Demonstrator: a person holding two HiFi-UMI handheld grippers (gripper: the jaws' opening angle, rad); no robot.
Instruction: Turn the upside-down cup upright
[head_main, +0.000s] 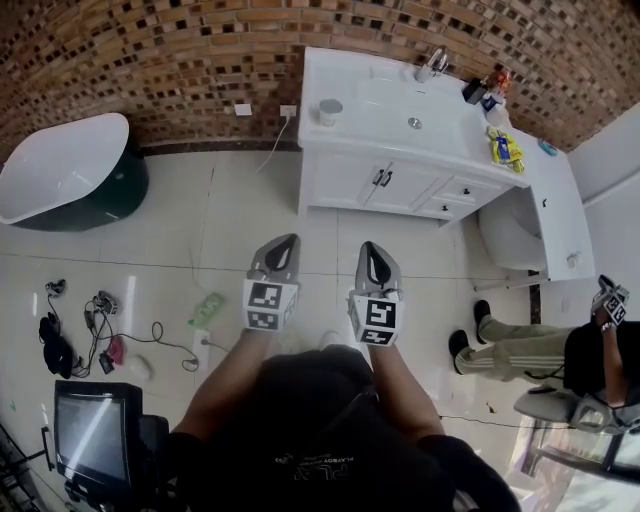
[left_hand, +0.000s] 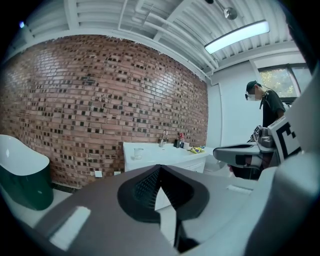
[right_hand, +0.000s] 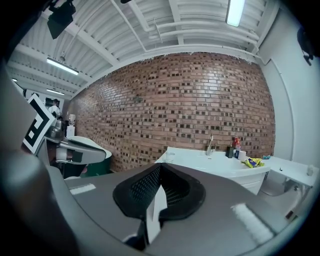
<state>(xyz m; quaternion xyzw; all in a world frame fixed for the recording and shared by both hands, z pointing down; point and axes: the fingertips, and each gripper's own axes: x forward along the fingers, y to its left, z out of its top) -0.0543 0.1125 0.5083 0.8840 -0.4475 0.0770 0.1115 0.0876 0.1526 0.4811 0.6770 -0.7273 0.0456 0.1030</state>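
Observation:
A small pale cup (head_main: 330, 111) stands on the left part of the white vanity top (head_main: 380, 120), far ahead of both grippers. The left gripper view shows the cup (left_hand: 137, 152) small and distant, and so does the right gripper view, where the cup (right_hand: 170, 156) is faint. I cannot tell which way up it stands. My left gripper (head_main: 287, 241) and right gripper (head_main: 369, 247) are held side by side over the tiled floor, pointing toward the vanity. Both have their jaws shut with nothing between them, as seen at the left gripper (left_hand: 160, 167) and the right gripper (right_hand: 160, 166).
A faucet (head_main: 435, 62) and several small items (head_main: 503, 145) sit at the vanity's right end. A white and green bathtub (head_main: 60, 170) stands at the left. Cables (head_main: 90, 330) and a power strip (head_main: 200, 345) lie on the floor. A seated person (head_main: 560, 350) is at the right, near a toilet (head_main: 510, 235).

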